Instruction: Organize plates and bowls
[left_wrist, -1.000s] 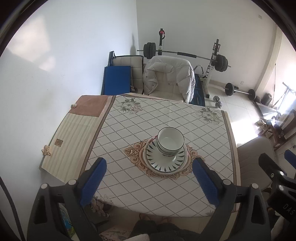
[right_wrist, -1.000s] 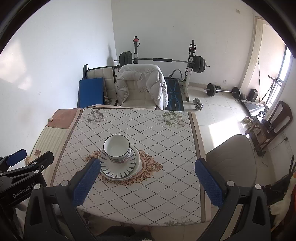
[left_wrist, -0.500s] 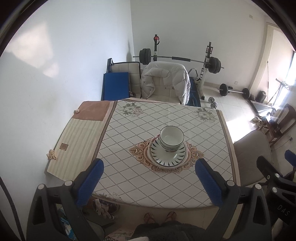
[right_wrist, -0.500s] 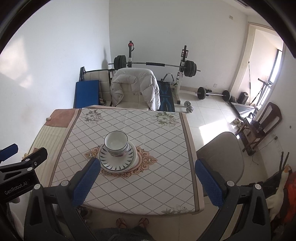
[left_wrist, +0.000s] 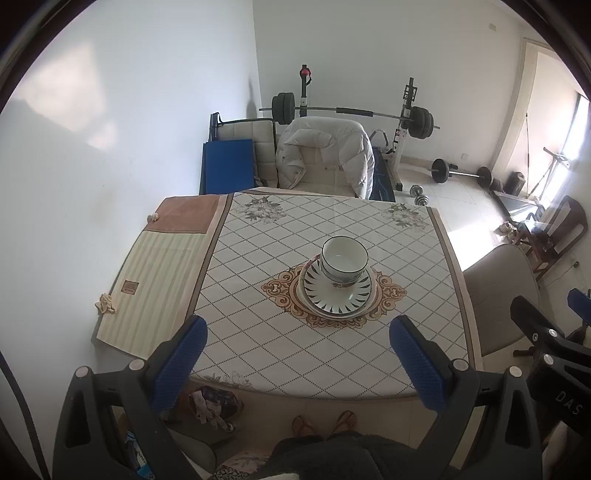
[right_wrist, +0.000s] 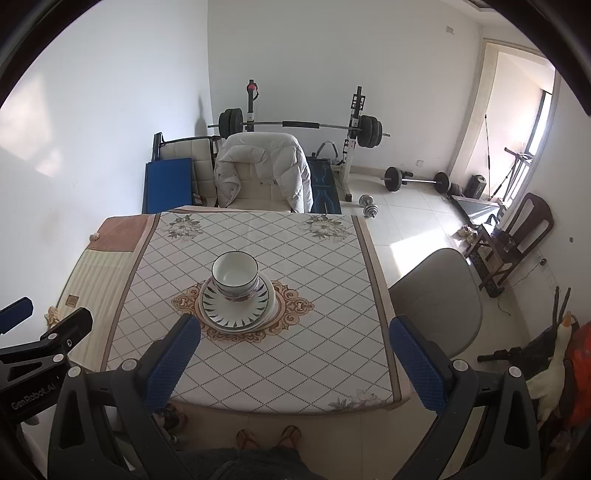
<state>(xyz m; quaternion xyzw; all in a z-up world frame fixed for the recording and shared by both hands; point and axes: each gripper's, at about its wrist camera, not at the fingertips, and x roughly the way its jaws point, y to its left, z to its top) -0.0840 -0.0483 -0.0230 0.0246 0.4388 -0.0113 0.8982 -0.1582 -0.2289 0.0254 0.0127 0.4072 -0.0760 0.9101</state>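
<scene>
In the right wrist view, white lettering "GenRobot.AI" runs along the black body of the left gripper (right_wrist: 37, 354), low and to the left of the claw. In the left wrist view, "DAS" shows on the black body of the right gripper (left_wrist: 554, 354), low to the claw's right; the rest is cut off.

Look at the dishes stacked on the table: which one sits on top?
The bowl, white with a dark rim, is on top. It stands upright on the striped plate, which lies on a plain plate beneath.
</scene>
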